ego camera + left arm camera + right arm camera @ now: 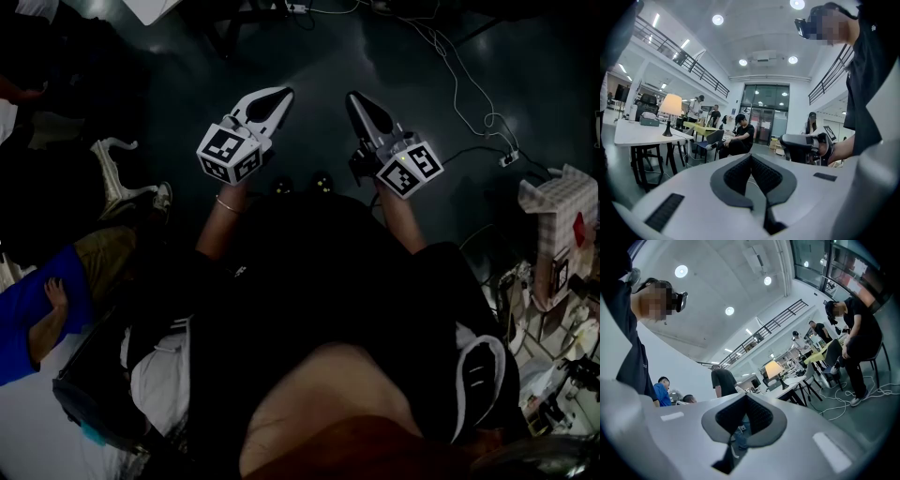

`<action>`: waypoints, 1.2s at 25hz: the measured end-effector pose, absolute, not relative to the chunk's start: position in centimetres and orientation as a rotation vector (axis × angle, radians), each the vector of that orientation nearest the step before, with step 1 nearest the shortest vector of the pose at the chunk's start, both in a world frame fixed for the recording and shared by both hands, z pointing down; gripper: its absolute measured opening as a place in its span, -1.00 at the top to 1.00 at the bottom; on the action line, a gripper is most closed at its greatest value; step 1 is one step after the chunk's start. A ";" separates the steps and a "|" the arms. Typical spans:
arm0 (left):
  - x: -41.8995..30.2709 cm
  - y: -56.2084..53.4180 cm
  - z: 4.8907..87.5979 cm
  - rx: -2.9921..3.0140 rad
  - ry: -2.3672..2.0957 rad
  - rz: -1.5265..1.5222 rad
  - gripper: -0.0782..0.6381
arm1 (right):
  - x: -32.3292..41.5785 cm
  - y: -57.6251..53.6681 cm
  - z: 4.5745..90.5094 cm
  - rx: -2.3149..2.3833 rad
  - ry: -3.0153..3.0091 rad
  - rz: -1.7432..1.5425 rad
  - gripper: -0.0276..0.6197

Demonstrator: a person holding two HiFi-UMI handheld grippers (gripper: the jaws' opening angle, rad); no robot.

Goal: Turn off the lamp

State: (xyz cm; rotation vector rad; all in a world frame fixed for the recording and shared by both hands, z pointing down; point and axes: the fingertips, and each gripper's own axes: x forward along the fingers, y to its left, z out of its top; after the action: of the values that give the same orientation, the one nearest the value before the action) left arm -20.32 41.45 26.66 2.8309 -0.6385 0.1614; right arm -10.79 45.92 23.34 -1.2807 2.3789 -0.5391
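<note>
I held the left gripper (280, 95) and the right gripper (356, 97) side by side out in front of me over the dark floor (319, 52). Both had their jaws pressed together on nothing, since nothing was yet within reach. The cream-shaded table lamp on its dark stem (671, 105) stood lit on the white table (635, 136), well apart from both grippers. I judged the approach came first.

Railed balcony (684, 58), ceiling downlights (717, 19), dark floor (319, 56)
</note>
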 end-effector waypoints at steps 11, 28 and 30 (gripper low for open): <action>-13.3 41.6 26.5 2.844 -0.581 0.150 0.76 | -4.1 47.4 23.5 -1.294 2.305 -0.532 0.91; -8.2 37.9 27.2 2.801 -0.512 0.117 0.76 | 0.9 45.1 23.9 -1.353 2.238 -0.518 0.91; -7.2 36.9 27.4 2.810 -0.499 0.121 0.76 | 1.6 44.1 23.9 -1.365 2.243 -0.513 0.91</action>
State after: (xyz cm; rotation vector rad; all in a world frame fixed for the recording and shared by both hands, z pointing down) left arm -7.21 36.89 27.38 2.8099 -0.4994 0.1214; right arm 1.61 44.13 23.91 -1.3646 2.2430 -0.5134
